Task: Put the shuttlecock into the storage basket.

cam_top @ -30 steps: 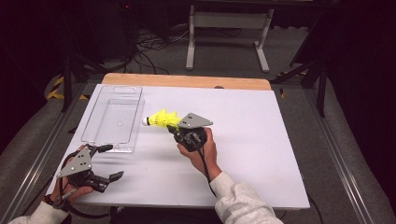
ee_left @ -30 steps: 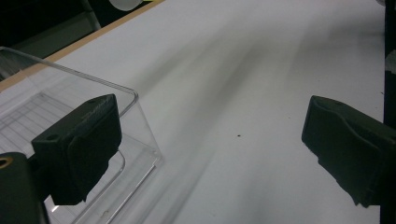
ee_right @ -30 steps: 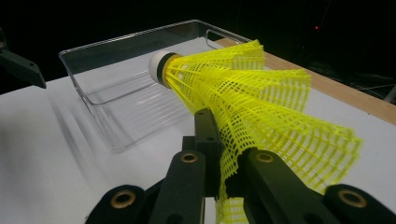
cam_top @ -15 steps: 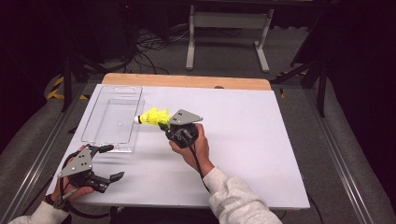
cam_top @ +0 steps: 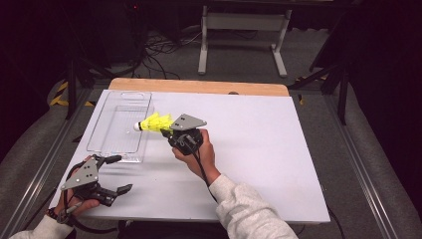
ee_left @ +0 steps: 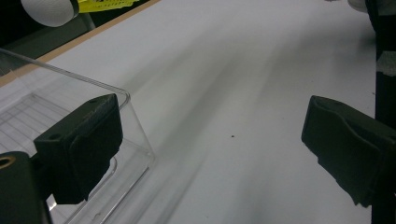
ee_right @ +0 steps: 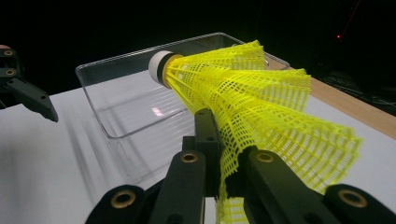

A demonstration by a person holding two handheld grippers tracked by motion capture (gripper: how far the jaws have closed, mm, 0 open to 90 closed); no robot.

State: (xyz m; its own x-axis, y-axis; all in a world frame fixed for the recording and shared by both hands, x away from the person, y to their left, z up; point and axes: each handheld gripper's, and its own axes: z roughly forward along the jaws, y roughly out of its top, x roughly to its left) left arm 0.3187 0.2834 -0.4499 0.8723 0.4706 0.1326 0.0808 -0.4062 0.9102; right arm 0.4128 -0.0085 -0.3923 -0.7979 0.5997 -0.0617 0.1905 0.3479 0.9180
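A: What is seen at the left?
B: The left gripper (cam_top: 112, 174) is held low at seven o'clock on the table (cam_top: 259, 149), its fingers spread wide with nothing between them, just beside the clear tray (cam_top: 119, 127).

A: And further right?
B: The yellow shuttlecock (cam_top: 154, 123) is clamped by its skirt in the right gripper (cam_top: 166, 132), its cork tip over the tray's right edge.

You hold a yellow mesh shuttlecock (cam_top: 155, 122) with a white cork tip by its skirt, lying nearly level, tip over the clear plastic tray's (cam_top: 107, 144) right wall.
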